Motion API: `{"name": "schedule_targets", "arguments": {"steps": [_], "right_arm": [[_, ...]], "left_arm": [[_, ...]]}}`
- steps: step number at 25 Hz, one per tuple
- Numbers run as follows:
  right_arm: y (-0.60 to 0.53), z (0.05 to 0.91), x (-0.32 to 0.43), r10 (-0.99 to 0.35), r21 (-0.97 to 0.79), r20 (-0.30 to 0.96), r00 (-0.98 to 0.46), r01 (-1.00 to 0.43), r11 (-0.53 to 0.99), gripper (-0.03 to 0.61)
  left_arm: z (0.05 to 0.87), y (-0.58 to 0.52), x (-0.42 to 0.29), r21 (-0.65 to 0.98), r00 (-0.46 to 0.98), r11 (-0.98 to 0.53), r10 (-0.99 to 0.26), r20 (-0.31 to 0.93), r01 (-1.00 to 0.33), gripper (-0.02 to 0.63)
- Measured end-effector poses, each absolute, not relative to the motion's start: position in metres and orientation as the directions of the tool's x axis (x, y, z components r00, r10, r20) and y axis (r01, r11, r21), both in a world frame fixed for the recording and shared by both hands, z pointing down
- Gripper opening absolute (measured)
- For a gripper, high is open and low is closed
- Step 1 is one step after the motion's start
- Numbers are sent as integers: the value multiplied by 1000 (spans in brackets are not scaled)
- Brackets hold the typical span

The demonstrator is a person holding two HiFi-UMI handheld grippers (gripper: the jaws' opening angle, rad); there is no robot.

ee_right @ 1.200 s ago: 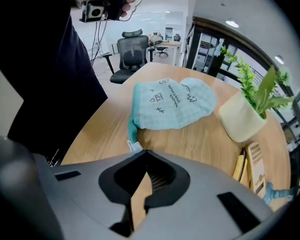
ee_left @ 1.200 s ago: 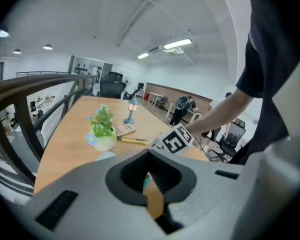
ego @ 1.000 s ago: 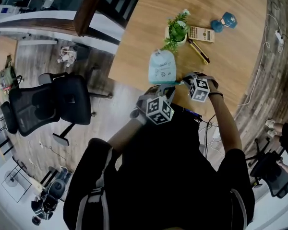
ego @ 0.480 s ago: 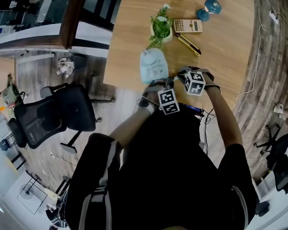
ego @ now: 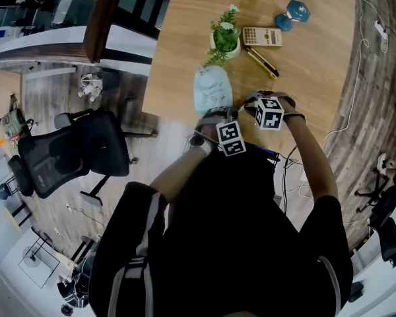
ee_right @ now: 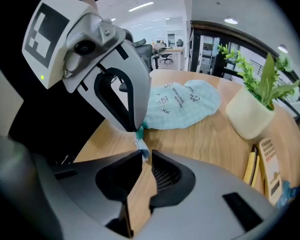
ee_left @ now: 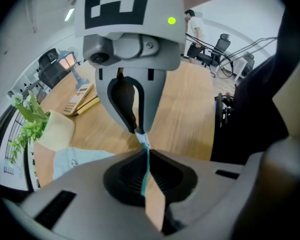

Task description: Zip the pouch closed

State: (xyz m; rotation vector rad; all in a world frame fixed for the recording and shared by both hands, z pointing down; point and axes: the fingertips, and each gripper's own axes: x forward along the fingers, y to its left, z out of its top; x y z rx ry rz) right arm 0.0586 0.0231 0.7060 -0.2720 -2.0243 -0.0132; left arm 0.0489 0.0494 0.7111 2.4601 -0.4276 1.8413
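Two grippers meet tip to tip over the near edge of a wide wooden table (ego: 317, 65), and everything else sits out beyond their fingers. Next in size, the pale blue pouch (ee_right: 182, 104) lies flat on the wood just past the fingertips. Its teal edge reaches right to them, while its body spreads away behind the left gripper's fingers. Farther off, past the pouch, stands a potted plant (ego: 226, 38). Beyond that, well apart from the fingers, lies a calculator (ego: 261, 37). The left gripper (ee_left: 145, 151) points steeply down. Its jaws have just eased a touch apart and stand all but together, pinching the teal zip tape (ee_left: 144, 171) that runs between them. The right gripper (ee_right: 146, 155) faces it, its fingers drawn in narrow on the small pale zip tab (ee_right: 140, 145), which hangs just beside the left fingertips.
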Motion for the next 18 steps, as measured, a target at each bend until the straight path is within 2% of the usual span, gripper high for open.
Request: {"name": "schedule_targets", "arguments": {"steps": [4,7,11,15,18], "right_arm": [[27,707,56,227,-143,883,-411,225,964,15],[30,686,52,306,-302,805,-508,93,949,14],[31,622,40,317,-594,530,-786,-78,801,14],[34,555,27,209,-796,194,-959,-30,604,14],[40,529,19,139,-780,120,-983,-7,626,14]], "left_arm": [[708,51,45,-134,260,-959,-200,945,-251,13],[689,53,39,-117,307,-943,-216,927,-310,14],[631,57,27,9,454,-863,-256,854,-505,15],[575,50,9,53,527,-782,-367,767,-621,27],[546,44,3,35,550,-765,-429,716,-643,44]]}}
